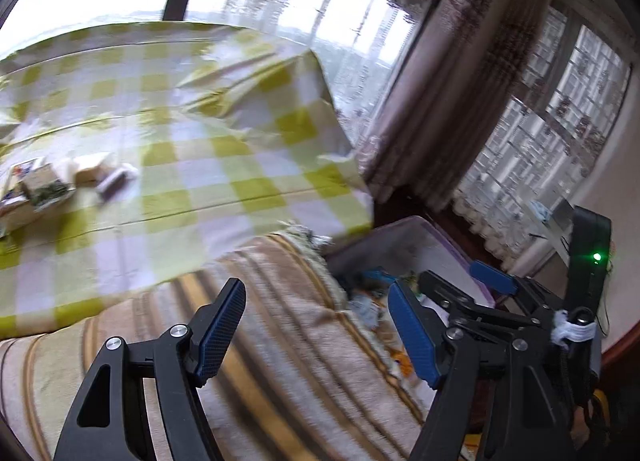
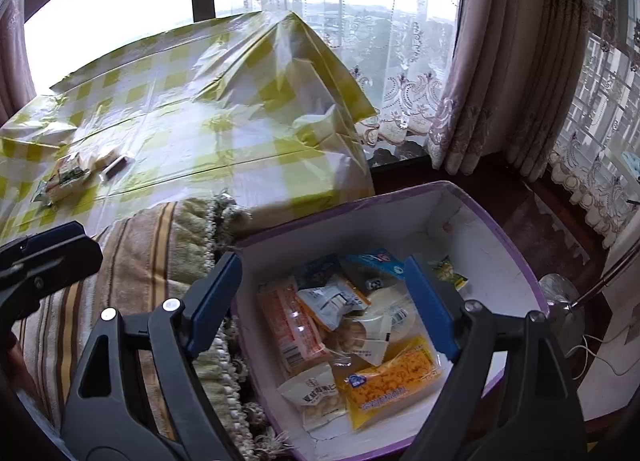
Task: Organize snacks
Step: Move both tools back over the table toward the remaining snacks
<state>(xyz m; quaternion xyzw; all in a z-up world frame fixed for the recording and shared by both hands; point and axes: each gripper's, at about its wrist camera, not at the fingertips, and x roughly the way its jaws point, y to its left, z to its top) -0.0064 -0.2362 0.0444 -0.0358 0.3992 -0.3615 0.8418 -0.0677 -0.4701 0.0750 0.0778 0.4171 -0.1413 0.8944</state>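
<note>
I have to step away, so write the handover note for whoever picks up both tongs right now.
Left tongs: open, nothing between the pads, over the striped towel at the table's near edge.
Right tongs: open, empty, above the purple-rimmed box.
Done: several snack packets lie in the box, among them a yellow packet, an orange one and a white one.
Left: a small cluster of snacks and a small dark bar sit on the checked tablecloth, far left. They probably go into the box next.
</note>
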